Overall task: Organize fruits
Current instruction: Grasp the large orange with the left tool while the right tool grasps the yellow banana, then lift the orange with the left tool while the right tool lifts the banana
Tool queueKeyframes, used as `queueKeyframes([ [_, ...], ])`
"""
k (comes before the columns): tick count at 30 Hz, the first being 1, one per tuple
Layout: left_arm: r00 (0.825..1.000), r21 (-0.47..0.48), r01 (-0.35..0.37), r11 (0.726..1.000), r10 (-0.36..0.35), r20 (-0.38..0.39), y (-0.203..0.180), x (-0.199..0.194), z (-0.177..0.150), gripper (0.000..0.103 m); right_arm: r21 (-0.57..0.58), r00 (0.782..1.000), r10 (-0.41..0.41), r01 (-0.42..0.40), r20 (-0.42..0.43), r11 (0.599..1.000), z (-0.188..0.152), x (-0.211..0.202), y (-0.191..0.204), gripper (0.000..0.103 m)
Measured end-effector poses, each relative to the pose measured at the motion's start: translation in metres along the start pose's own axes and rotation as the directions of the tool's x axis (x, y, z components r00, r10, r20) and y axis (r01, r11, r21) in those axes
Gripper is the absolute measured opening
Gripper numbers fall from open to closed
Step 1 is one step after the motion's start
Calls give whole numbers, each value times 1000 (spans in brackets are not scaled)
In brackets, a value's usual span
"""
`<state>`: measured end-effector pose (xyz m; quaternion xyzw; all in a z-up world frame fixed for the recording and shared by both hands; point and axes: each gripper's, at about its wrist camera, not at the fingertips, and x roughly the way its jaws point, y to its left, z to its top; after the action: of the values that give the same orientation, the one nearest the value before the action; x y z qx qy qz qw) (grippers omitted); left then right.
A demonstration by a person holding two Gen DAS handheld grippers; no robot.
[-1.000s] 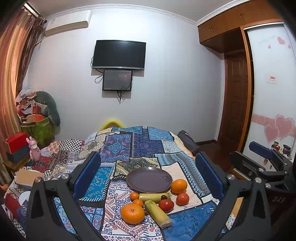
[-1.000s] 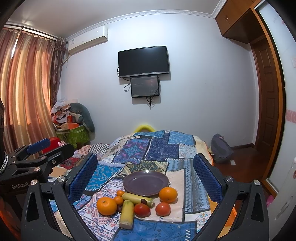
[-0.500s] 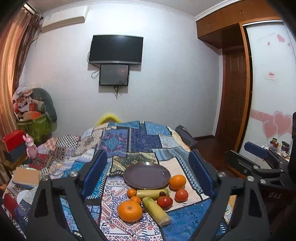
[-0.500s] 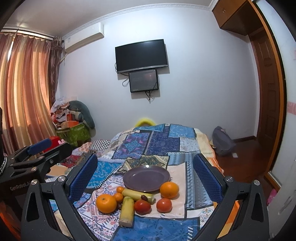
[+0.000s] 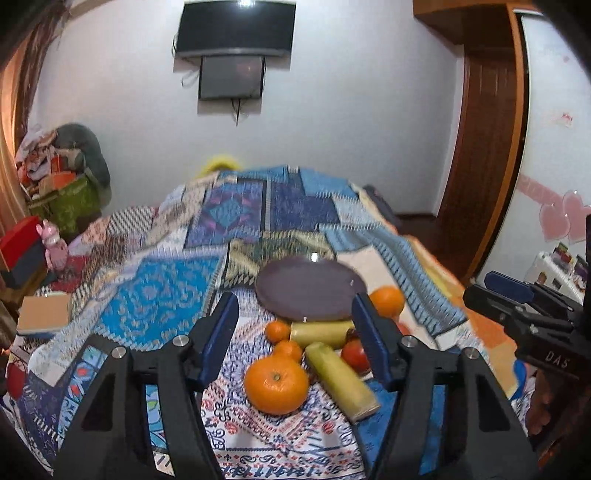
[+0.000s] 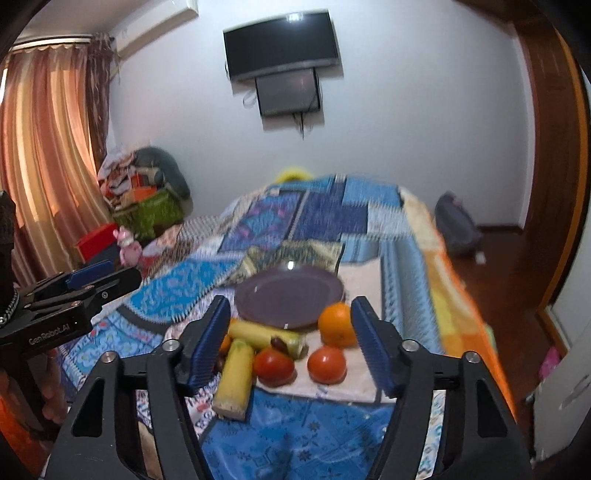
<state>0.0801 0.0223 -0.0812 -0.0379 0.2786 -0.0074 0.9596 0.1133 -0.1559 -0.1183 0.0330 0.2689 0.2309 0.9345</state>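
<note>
A purple plate [image 5: 308,293] [image 6: 290,295] lies empty on the patchwork bed cover. In front of it lie a large orange [image 5: 276,384], two small oranges [image 5: 278,331], two yellow-green stalks [image 5: 338,378] [image 6: 234,376], two tomatoes [image 6: 273,366] [image 6: 327,364] and another orange [image 6: 334,324] [image 5: 387,301]. My left gripper [image 5: 297,341] is open and empty, hovering above the large orange. My right gripper [image 6: 290,345] is open and empty, above the tomatoes. Each gripper shows at the edge of the other's view.
The bed cover [image 5: 229,218] stretches back to a white wall with a television [image 5: 236,27]. Clutter and a green bag [image 6: 147,210] sit at the left. A wooden door [image 5: 484,155] and dark floor [image 6: 506,266] lie at the right.
Both grippers have moved forward and down toward the fruit, which now looks larger. Both sets of jaws have narrowed a little but stay open. The fruit has not moved.
</note>
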Motion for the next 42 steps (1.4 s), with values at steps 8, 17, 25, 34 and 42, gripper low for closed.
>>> queueKeyframes([
  [8,986,-16,11,1000,-13,-163,15,42,-29,63,40,980,89,-84,-176,996,-22,42,4,49],
  [17,957,-33,43,999,-50,-284,25,73,-57,63,52,931,164,-155,-326,986,-41,83,19,48],
  [25,940,-42,68,997,-78,-333,28,93,-68,67,71,889,210,-199,-406,978,-52,103,23,46],
  [34,922,-90,92,992,-119,-369,34,115,-70,70,114,853,261,-235,-452,965,-59,121,26,42],
  [42,921,-82,105,991,-128,-367,34,104,-70,69,43,865,206,-210,-458,977,-61,106,22,36],
])
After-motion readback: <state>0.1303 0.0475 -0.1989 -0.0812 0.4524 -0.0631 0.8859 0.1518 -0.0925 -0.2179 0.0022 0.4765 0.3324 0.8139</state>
